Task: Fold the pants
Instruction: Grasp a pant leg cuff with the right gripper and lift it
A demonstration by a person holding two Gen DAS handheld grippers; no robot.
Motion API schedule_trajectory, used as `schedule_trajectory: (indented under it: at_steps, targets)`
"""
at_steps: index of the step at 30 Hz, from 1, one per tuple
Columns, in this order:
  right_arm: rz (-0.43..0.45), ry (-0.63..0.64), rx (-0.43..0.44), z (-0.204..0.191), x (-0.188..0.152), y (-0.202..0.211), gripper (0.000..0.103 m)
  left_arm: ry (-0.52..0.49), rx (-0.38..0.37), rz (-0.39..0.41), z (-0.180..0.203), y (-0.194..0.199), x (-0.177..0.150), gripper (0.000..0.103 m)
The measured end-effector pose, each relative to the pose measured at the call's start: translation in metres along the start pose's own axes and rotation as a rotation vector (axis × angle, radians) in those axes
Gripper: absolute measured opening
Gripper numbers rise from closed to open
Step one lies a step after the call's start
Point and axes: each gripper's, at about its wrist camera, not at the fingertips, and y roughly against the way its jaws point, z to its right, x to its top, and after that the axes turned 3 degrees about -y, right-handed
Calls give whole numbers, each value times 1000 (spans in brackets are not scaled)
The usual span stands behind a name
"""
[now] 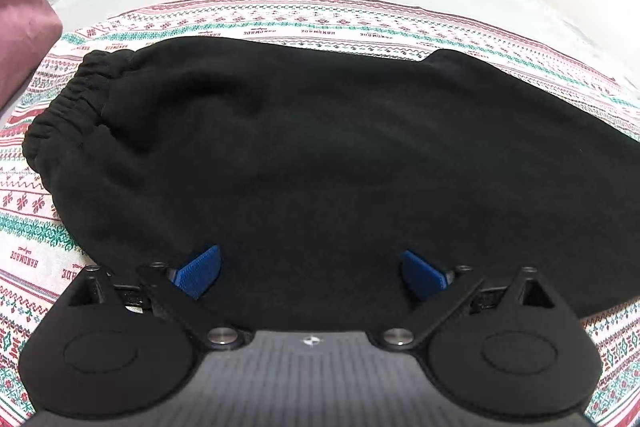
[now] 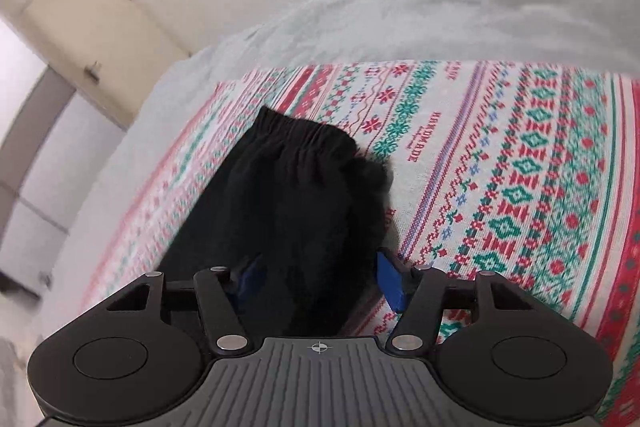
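The black pants (image 1: 320, 147) lie on the patterned blanket (image 1: 360, 15), whose border is bare beyond the waistband (image 1: 64, 103). The left gripper (image 1: 312, 275) tilts down over the near edge, fingers wide apart. The right gripper (image 2: 320, 279) straddles the cuff end (image 2: 304, 227); contact possibly unmade.

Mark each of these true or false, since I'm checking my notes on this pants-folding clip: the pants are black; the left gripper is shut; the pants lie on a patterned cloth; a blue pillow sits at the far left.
1. The pants are black. True.
2. The left gripper is shut. False: its jaws stand wide apart.
3. The pants lie on a patterned cloth. True.
4. A blue pillow sits at the far left. False: the pillow is pink.
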Motion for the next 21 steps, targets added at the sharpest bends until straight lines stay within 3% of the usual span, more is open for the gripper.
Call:
schedule_trajectory:
  at_steps: [1, 3, 5, 10, 14, 16, 18, 21]
  targets:
    - [6, -1, -7, 0, 0, -1, 49, 3, -1, -2, -1, 1, 0, 103]
    - [12, 6, -23, -1, -1, -2, 28, 16, -11, -5, -6, 8, -1, 103]
    - [1, -26, 0, 1, 1, -3, 17, 30, -28, -11, -9, 10, -1, 103]
    - [62, -46, 89, -11, -1, 8, 12, 52, -47, -14, -19, 18, -3, 103]
    - [151, 46, 158, -45, -8, 29, 10, 94, -69, -16, -29, 25, -5, 103]
    - [227, 216, 195, -76, -19, 44, 9, 94, -76, -15, -28, 23, -3, 103]
    - [333, 503, 244, -119, -49, 63, 9, 100, -78, -14, -30, 25, -3, 103]
    - [338, 892, 373, -173, -121, 83, 9, 135, -91, -15, -33, 25, -1, 103]
